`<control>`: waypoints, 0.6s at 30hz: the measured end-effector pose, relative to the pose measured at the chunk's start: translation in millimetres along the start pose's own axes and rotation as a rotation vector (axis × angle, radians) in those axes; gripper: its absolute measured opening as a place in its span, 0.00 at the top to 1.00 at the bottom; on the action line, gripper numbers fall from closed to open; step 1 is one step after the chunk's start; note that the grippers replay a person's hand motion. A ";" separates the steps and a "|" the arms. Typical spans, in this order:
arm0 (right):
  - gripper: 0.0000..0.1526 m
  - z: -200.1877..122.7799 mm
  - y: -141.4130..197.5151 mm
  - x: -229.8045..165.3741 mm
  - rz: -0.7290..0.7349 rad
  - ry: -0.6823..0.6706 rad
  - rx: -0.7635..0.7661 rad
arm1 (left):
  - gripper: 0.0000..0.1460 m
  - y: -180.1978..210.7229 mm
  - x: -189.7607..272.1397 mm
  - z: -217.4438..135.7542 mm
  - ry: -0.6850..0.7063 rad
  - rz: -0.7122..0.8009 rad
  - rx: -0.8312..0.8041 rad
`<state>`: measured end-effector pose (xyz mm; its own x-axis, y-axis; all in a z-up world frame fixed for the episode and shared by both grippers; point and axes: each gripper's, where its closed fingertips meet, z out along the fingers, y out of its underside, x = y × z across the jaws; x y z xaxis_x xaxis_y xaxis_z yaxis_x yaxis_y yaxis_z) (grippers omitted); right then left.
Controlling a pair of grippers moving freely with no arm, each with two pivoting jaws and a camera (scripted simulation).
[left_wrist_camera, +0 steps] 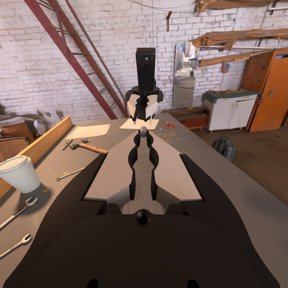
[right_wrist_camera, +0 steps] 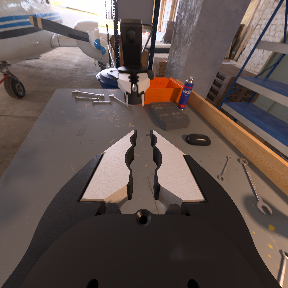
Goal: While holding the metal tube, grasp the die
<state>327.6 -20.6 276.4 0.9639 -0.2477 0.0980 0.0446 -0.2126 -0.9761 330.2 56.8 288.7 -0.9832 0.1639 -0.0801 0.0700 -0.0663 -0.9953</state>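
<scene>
Grey matte surface (right_wrist_camera: 54,148), scuffed and strewn with orange shavings, fills the mid-frame of both views. Left hand-held gripper (left_wrist_camera: 143,134), pale textured fingers with black scalloped inner edges, is clamped on the metal tube (left_wrist_camera: 143,131): a short, smooth grey cylinder at centre frame, end facing the camera. Right hand-held gripper (right_wrist_camera: 143,132), lower centre, stands parted with nothing between its tips. Die not identifiable in either view.
</scene>
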 end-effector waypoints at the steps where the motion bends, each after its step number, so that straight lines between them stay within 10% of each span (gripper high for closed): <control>1: 0.89 -6.2 3.2 -0.9 0.005 0.009 -0.014 | 0.95 -0.7 1.2 -0.6 0.001 -0.001 -0.001; 18: 0.87 -79.9 142.6 -59.5 0.045 0.114 -0.509 | 0.95 2.4 48.5 -4.5 -0.014 -0.027 -0.064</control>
<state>255.6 -111.7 146.9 0.9260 -0.3624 0.1062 -0.1568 -0.6247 -0.7650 283.5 69.0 282.2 -0.9871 0.1507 -0.0533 0.0541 0.0008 -0.9985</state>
